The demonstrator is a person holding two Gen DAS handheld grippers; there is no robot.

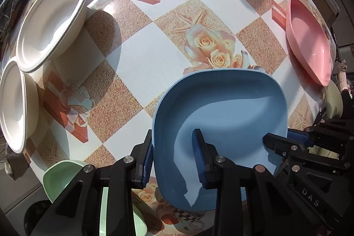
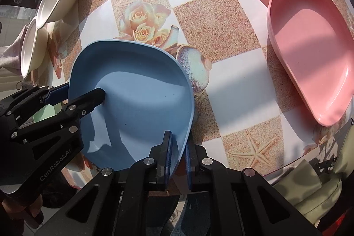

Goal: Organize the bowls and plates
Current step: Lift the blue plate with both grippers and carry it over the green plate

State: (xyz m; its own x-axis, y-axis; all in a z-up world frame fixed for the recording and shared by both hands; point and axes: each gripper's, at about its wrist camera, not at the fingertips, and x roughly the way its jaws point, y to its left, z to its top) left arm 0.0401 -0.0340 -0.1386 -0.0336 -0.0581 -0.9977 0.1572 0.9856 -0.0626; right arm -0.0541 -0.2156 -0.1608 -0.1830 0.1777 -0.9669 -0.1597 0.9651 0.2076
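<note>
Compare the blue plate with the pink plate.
The blue plate is pinched at its rim by both claws, left claw and right claw; the pink plate lies free on the tablecloth, untouched. Blue sits nearer the white bowls; pink sits opposite. Both are rounded-square, shallow and empty.

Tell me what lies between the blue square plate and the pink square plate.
Only bare patterned tablecloth separates the blue plate and pink plate, seen from the right wrist.
</note>
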